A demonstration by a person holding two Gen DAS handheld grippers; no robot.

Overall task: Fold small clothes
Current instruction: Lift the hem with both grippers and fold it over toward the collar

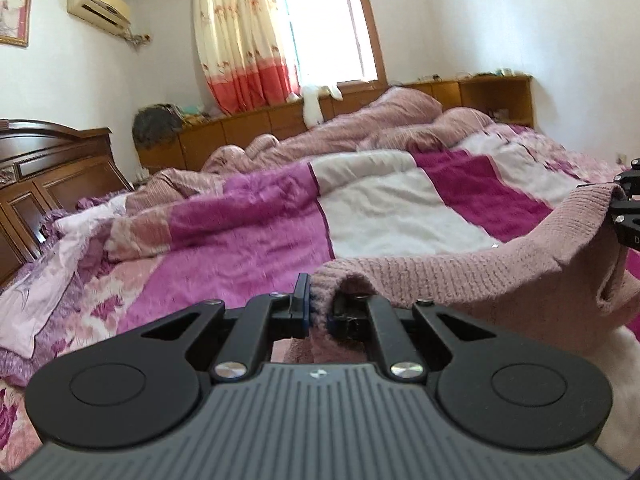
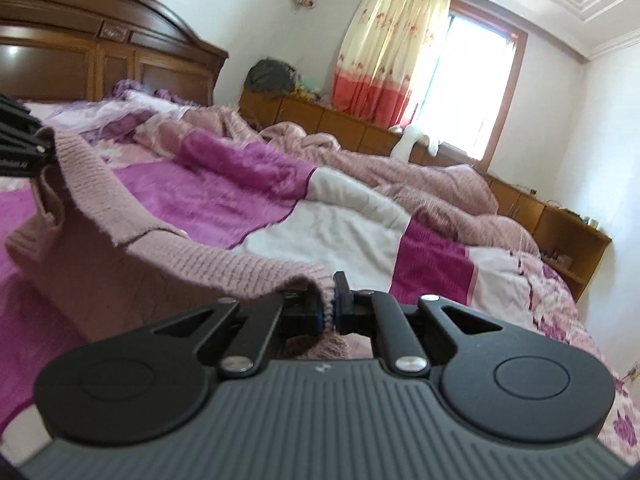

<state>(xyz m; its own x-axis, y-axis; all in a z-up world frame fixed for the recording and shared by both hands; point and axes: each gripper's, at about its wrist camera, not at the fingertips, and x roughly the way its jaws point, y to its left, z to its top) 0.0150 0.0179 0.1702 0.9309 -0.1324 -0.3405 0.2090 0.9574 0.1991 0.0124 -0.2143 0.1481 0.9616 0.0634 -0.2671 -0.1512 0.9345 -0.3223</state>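
A small pink knitted garment (image 1: 500, 280) hangs stretched between my two grippers above the bed. My left gripper (image 1: 320, 308) is shut on one corner of its ribbed edge. My right gripper (image 2: 329, 304) is shut on the other corner; the garment (image 2: 132, 248) sags between them. The right gripper shows at the right edge of the left wrist view (image 1: 628, 208), and the left gripper shows at the left edge of the right wrist view (image 2: 20, 144). The lower part of the garment is hidden behind the gripper bodies.
The bed is covered by a magenta, white and pink patchwork blanket (image 1: 360, 208) with a bunched pink quilt (image 1: 380, 120) along the far side. A dark wooden headboard (image 2: 100, 48) stands at one end. Low wooden cabinets (image 2: 520, 204) and a curtained window (image 1: 320, 20) lie beyond.
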